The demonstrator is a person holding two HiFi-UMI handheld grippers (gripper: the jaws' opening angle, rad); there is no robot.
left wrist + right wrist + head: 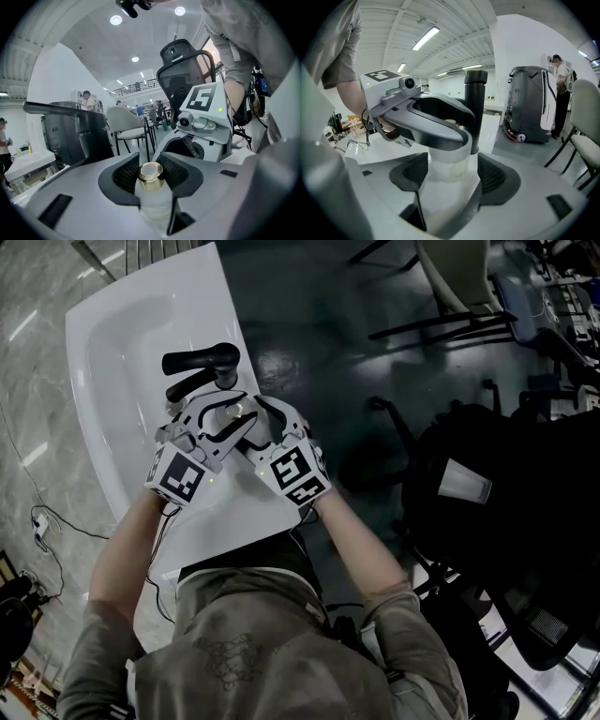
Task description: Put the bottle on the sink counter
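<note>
Just in front of the black faucet [202, 367], over the white desk [202, 306], both my left gripper [217, 423] and right gripper [265, 423] have jaws clamped on the small frosted bottle [151, 192], which seems light, rigid, slippery and possibly breakable, best held mid-body.

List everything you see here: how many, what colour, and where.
bottle: one, frosted with gold cap, between both grippers' jaws above the sink's rim
sink: one, white, under the grippers
faucet: one, black, on the sink just beyond the grippers
office chair: one, black, floor at right
cables: a few, dark with a white plug, floor at left
left gripper: one, grey, shut at the bottle's cap
right gripper: one, grey, shut on the bottle's body
</note>
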